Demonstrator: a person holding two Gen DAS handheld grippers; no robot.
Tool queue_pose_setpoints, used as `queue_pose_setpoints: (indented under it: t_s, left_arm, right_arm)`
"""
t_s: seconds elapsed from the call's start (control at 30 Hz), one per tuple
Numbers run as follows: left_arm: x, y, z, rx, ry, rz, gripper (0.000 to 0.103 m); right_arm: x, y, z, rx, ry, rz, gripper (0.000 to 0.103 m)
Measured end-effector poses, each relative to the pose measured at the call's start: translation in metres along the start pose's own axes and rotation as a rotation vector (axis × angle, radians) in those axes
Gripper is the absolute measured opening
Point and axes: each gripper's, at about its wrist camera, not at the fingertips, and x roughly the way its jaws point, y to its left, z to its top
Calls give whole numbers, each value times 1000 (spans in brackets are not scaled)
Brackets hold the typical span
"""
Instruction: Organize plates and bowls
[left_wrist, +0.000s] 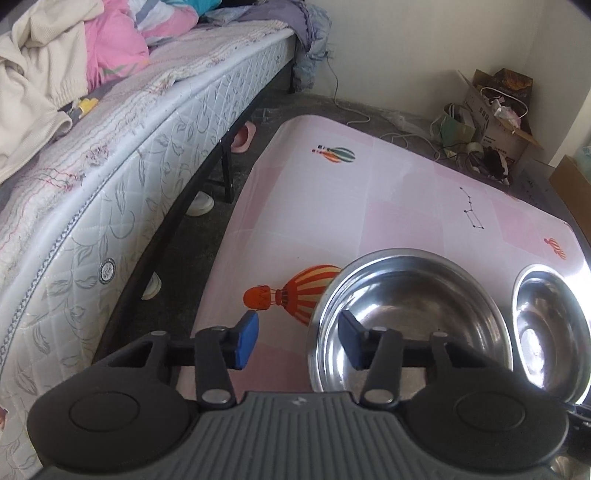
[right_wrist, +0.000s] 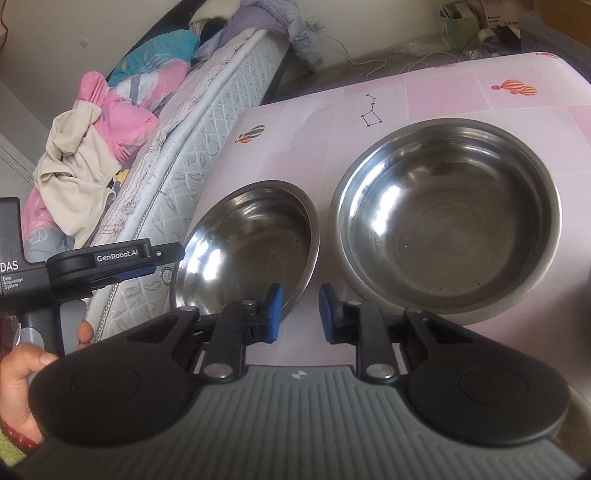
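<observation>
Two steel bowls are on a pink table (right_wrist: 443, 96). The smaller bowl (right_wrist: 251, 240) is tilted, its left side raised; the larger bowl (right_wrist: 447, 218) sits flat to its right. In the left wrist view the smaller bowl (left_wrist: 406, 317) is close ahead and the larger bowl (left_wrist: 550, 332) is at the right edge. My left gripper (left_wrist: 299, 341) is open, its jaws astride the smaller bowl's rim, one finger inside the bowl. Its body (right_wrist: 103, 262) shows at the left of the right wrist view. My right gripper (right_wrist: 301, 314) is open and empty above the table between the two bowls' near rims.
A bed (left_wrist: 110, 184) with heaped clothes (left_wrist: 55, 66) runs close along the table's left side. Shoes (left_wrist: 199, 203) lie under it. Boxes and cables (left_wrist: 495, 118) clutter the far corner by the wall. The table (left_wrist: 369, 206) has balloon prints.
</observation>
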Motion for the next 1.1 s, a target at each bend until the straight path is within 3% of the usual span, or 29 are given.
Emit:
queue_pose_setpoints:
  t_s: [0.23,0.43,0.83,0.93,1.03,1.1]
  left_arm:
    - [9,-7,3,-13,41,2,14]
    - [0,-8,-2,-21,78,15,11]
    - [-37,7,-43,-27,124,-78,15]
    - [-40,6,-39,-26,89,-58,23]
    - [-35,4,-30,-32,70,-54,38]
    - [-28,-1,-26,-18,54,-13,38]
  right_arm:
    - [17,4,7,-20,15,0,8]
    - [16,0,10,-34,26,11,7]
    - [-1,0,-1,-122,71,25,8]
    - [-1,0,1,-125,53,9,9]
    - [1,-3,4,-118,30,-10,10]
    - [3,-5,7,-108,27,-10,9]
